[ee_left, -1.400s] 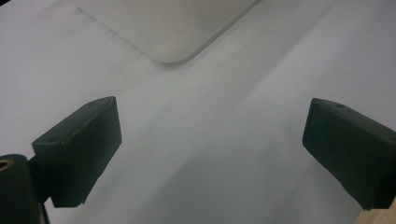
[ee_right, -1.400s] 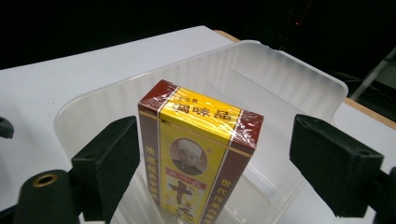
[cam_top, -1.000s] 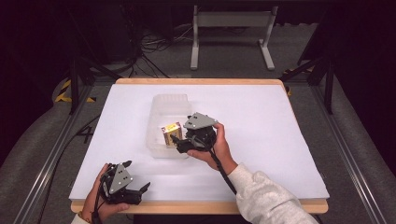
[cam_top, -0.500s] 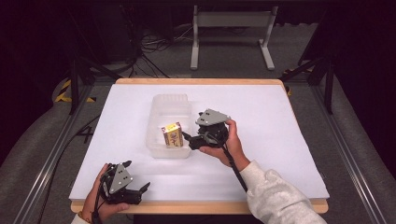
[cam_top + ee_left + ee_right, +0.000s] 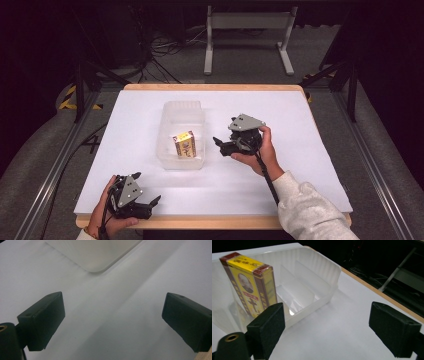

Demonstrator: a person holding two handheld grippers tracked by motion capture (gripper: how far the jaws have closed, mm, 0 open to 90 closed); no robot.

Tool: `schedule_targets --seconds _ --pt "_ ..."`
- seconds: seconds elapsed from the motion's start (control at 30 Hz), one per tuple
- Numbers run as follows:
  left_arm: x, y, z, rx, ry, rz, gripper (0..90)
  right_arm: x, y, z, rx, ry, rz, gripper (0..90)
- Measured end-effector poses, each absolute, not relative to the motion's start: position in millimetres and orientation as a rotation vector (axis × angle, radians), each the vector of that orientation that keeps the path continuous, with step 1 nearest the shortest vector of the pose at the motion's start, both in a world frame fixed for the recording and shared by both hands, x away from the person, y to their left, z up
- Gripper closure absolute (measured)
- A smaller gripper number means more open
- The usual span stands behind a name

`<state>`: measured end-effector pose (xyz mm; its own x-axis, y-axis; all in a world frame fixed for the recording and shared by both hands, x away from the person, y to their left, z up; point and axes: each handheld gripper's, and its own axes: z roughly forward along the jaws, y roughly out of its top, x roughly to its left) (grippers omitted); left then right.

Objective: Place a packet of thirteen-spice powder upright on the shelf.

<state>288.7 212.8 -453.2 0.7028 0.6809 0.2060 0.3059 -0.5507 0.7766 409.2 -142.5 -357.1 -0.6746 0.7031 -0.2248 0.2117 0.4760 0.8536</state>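
Note:
A yellow box with dark red edges [image 5: 184, 144] [image 5: 249, 282] stands upright in the near end of a clear plastic tray [image 5: 182, 106] [image 5: 329, 267]. My right gripper [image 5: 220, 145] [image 5: 327, 322] hovers just right of the tray and points at it. It is open, its jaws have just been opening, and nothing is between them. My left gripper [image 5: 147, 187] [image 5: 112, 312] rests near the table's front left edge, open and empty, over the bare white surface.
The white table top [image 5: 300, 130] has a wooden rim [image 5: 210, 87]. The tray has a divider [image 5: 299, 285] behind the box. Dark floor, cables and a metal stand [image 5: 247, 15] lie beyond the far edge.
My right gripper has drawn back to the right, away from the tray. The box stays standing in the tray. The left gripper has not moved.

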Motion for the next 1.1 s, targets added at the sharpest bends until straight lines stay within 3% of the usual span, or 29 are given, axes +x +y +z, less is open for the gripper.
schedule_targets --seconds 1.1 --pt "289 211 -454 2.172 0.756 0.638 5.1 404 -228 -374 0.834 2.131 1.018 12.7"
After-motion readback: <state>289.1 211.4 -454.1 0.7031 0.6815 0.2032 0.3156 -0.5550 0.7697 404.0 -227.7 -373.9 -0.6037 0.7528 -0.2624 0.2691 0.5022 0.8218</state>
